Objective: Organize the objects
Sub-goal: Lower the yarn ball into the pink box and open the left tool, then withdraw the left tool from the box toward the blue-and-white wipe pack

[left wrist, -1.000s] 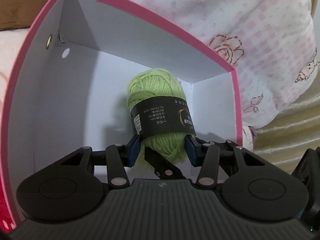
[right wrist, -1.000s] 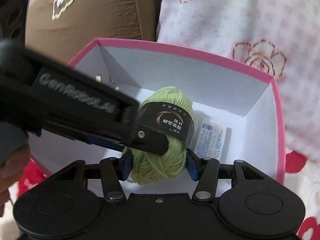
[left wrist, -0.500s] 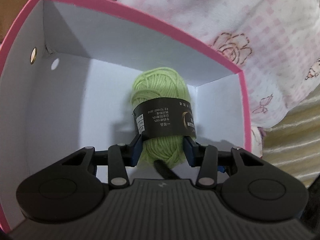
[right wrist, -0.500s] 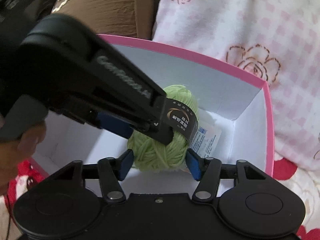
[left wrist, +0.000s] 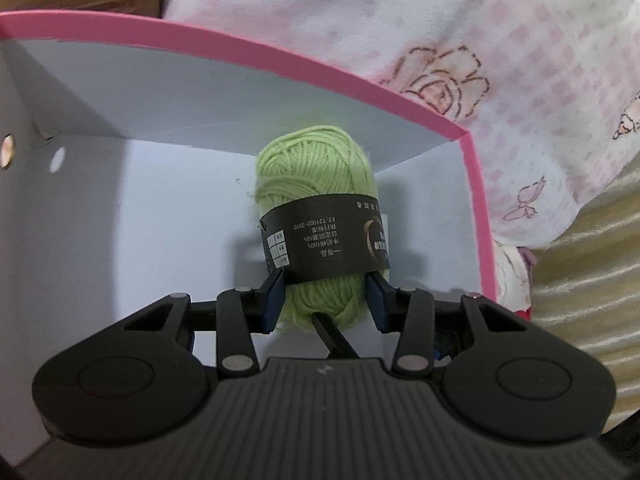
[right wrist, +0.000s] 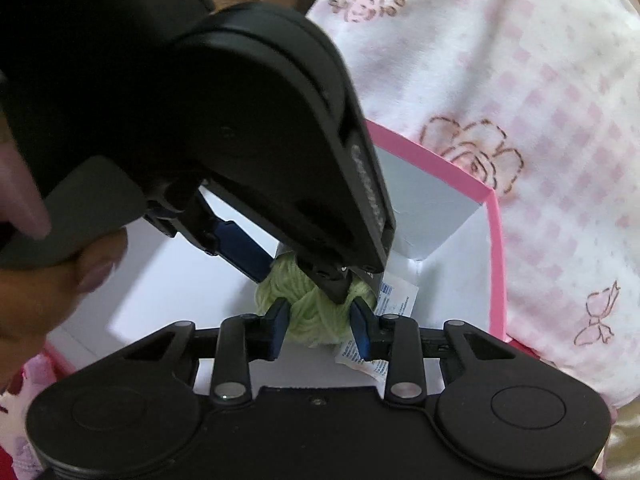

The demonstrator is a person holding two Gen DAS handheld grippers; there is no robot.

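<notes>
The left gripper (left wrist: 325, 300) points steeply down into the box, and its blue pads (left wrist: 274, 300) press on the lower end of the green yarn ball (left wrist: 316, 172), one on each flank just under the band: it is clenched on the yarn. The left figure has barely changed, so the jaws stand as they are. Seen from the right wrist, the left gripper's black body (right wrist: 224, 128) slants across from upper left, carried by a hand (right wrist: 44, 280) whose fingers curl under its grip at the left edge.

The right gripper (right wrist: 320, 320) also tilts down into the box from the near side. Its jaws are closing with the same yarn ball (right wrist: 312, 316) between them; the pads sit against its sides and the yarn bulges between them.

The yarn ball stands on end on the white floor of the pink-rimmed box (left wrist: 478, 216), near the far right corner. A black paper band (left wrist: 324, 236) wraps its middle; it carries a gold crescent mark, small Chinese characters, "100%", "10%" and "FZ/T21002-2010", all upside down in the left view. Raised lettering runs along the left gripper's edge, too blurred to read. A small white packet with blue print (right wrist: 394, 294) lies on the box floor just beside the yarn, its text too small to read.

Behind the box lies a pink checked blanket with rose outlines (left wrist: 460, 40).
</notes>
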